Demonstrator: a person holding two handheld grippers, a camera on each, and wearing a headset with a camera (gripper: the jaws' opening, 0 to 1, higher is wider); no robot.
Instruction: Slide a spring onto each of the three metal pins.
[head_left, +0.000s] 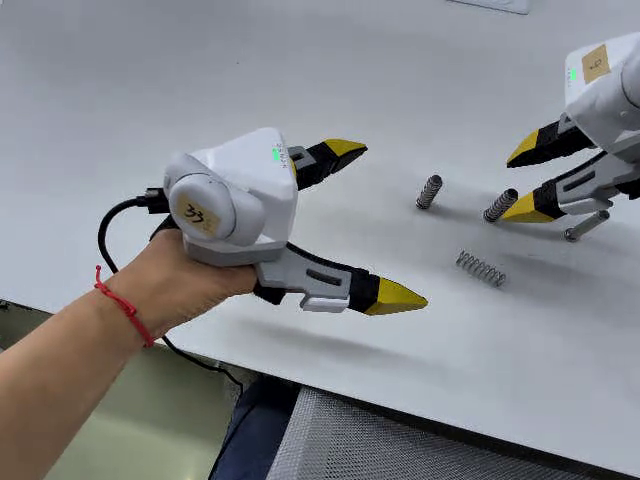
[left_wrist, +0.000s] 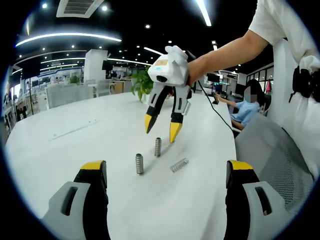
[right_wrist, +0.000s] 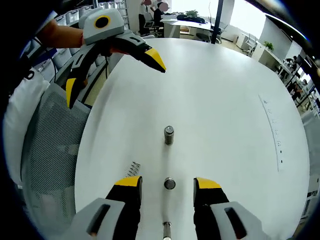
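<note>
Two upright metal pins carry springs: one (head_left: 429, 191) (left_wrist: 139, 163) (right_wrist: 169, 135) stands apart, the other (head_left: 500, 205) (left_wrist: 157, 147) (right_wrist: 170, 183) sits between the jaws of my right gripper (head_left: 518, 183) (left_wrist: 161, 129) (right_wrist: 167, 184), which is open around it. A bare pin (head_left: 586, 225) (right_wrist: 166, 227) lies just behind that gripper. One loose spring (head_left: 480, 268) (left_wrist: 179, 164) (right_wrist: 131, 170) lies flat on the table nearer the edge. My left gripper (head_left: 372, 222) (left_wrist: 166, 170) (right_wrist: 114, 75) hangs wide open and holds nothing, well short of the pins.
The white table (head_left: 300, 70) runs far to the back and left. Its front edge (head_left: 330, 385) lies close below the left gripper, with a mesh chair (head_left: 380, 440) under it. In the left gripper view, a seated person (left_wrist: 247, 107) is at the far end of the room.
</note>
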